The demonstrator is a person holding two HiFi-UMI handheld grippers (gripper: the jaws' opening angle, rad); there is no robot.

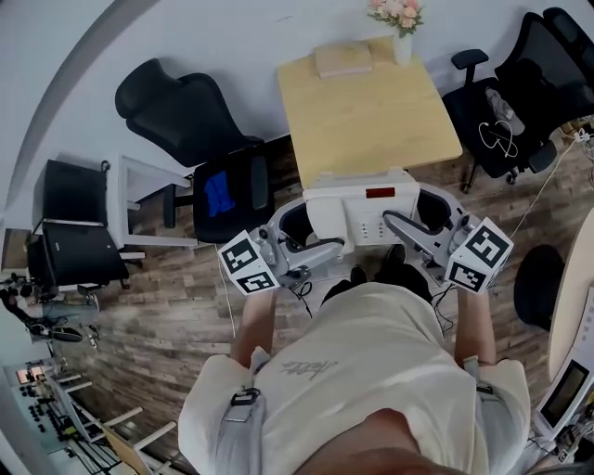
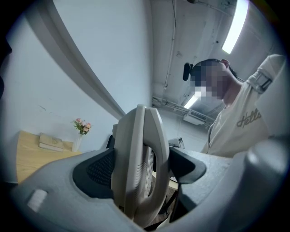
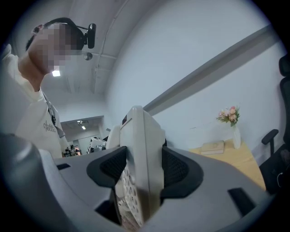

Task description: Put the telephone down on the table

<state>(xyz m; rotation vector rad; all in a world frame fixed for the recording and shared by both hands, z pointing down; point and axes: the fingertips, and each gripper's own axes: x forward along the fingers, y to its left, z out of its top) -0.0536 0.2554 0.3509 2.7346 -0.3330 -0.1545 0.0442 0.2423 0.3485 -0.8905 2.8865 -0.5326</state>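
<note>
I have the white telephone (image 1: 362,215) held up between my two claws, one on each end. My left claw (image 1: 314,249) is shut tight on the left end. In the left gripper view, its dark pads (image 2: 99,171) press on both sides of the telephone (image 2: 141,163). My right claw (image 1: 410,228) is shut tight on the right end. In the right gripper view, the pads (image 3: 176,170) squeeze the telephone (image 3: 139,167) the same way, and I can see its little buttons facing down. From the head view, the telephone sits face up with a small red window near the top. It is right at the near edge of the light wood surface (image 1: 371,116). I cannot tell from above if it touches that edge. At the far end of the surface there is a book (image 1: 343,58), and a white vase with pink flowers (image 1: 401,26) stands beside it. A black chair (image 1: 200,130) stands to the left of the surface and another black chair (image 1: 520,83) to the right. Below me is a wooden floor (image 1: 167,315).
</note>
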